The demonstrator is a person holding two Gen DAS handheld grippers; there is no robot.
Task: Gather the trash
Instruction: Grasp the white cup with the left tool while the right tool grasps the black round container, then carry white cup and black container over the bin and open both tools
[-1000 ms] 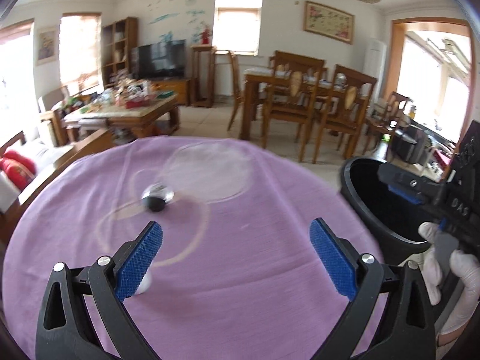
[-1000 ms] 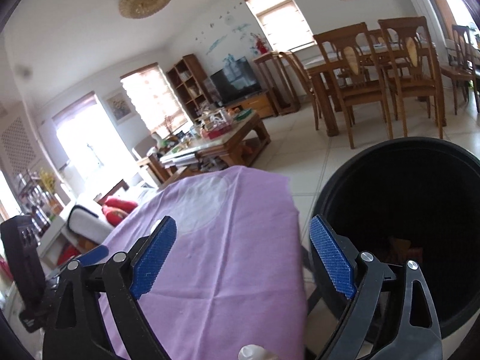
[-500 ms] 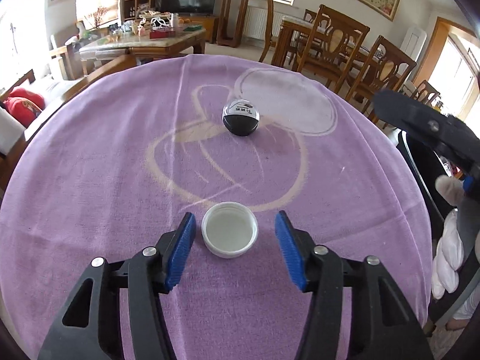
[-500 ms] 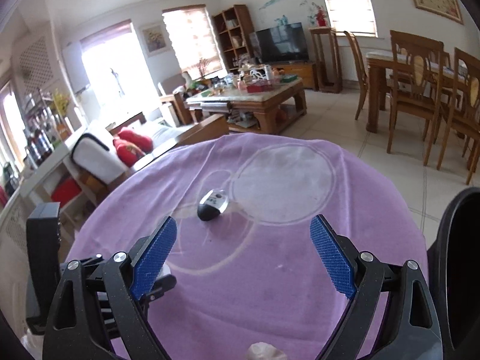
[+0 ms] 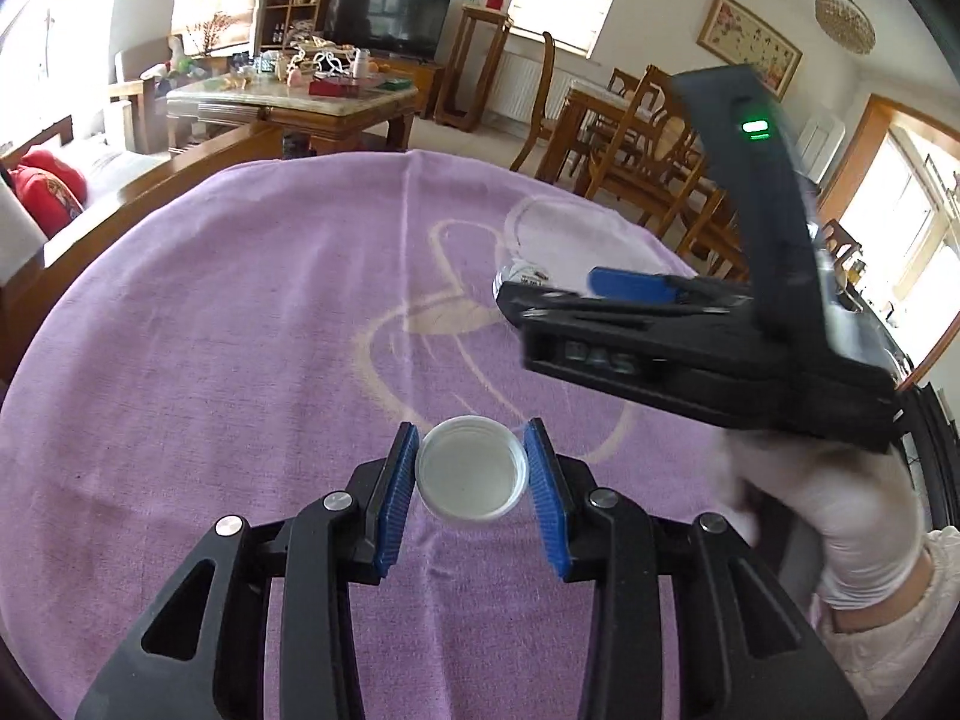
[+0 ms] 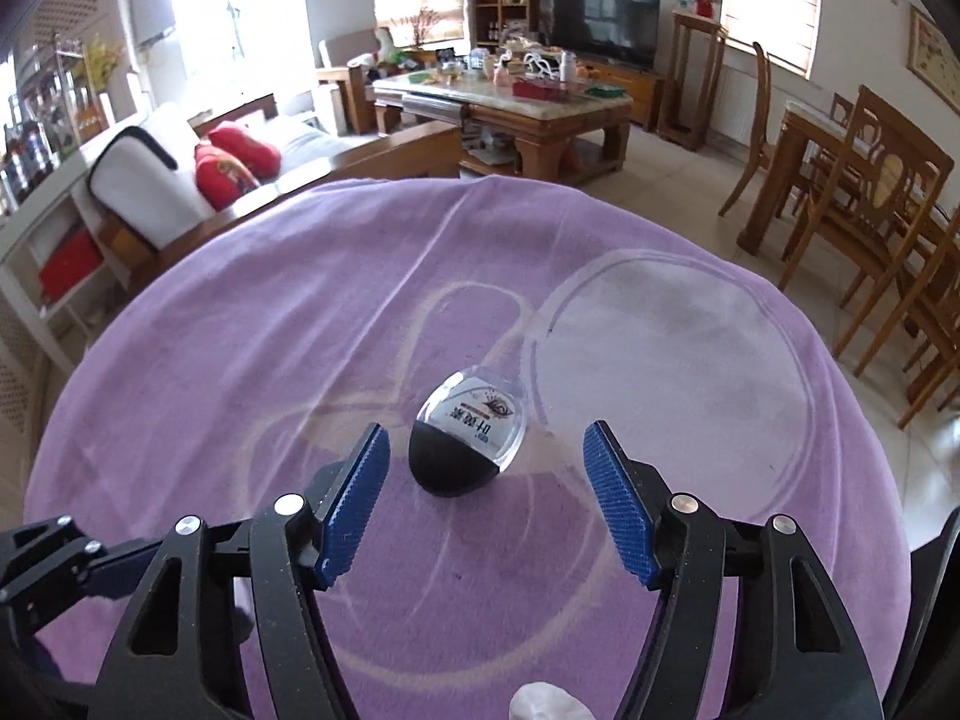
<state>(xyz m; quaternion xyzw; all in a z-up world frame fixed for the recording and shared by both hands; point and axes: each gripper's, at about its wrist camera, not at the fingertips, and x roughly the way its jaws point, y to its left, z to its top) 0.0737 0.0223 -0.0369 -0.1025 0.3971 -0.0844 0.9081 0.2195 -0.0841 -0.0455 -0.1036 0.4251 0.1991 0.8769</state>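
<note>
Where draped under both claws, purple tablecloth [image 5: 240, 312] with pale loop pattern. Behind and right of the right claw, black bin rim [image 6: 942, 564]. Right claw [image 6: 486, 501] with jaws parted, just been closing, astride but clear of a small bottle [image 6: 471, 441] lying on its side, black cap toward the claw, printed label up. Left claw [image 5: 471, 471] with jaws just been closing, blue pads against both sides of a white cap [image 5: 471, 468], hollow side up on the cloth.

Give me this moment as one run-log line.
left claw: closing, pads on white cap | right claw: closing, open around small bottle, no contact | both on purple cloth
</note>
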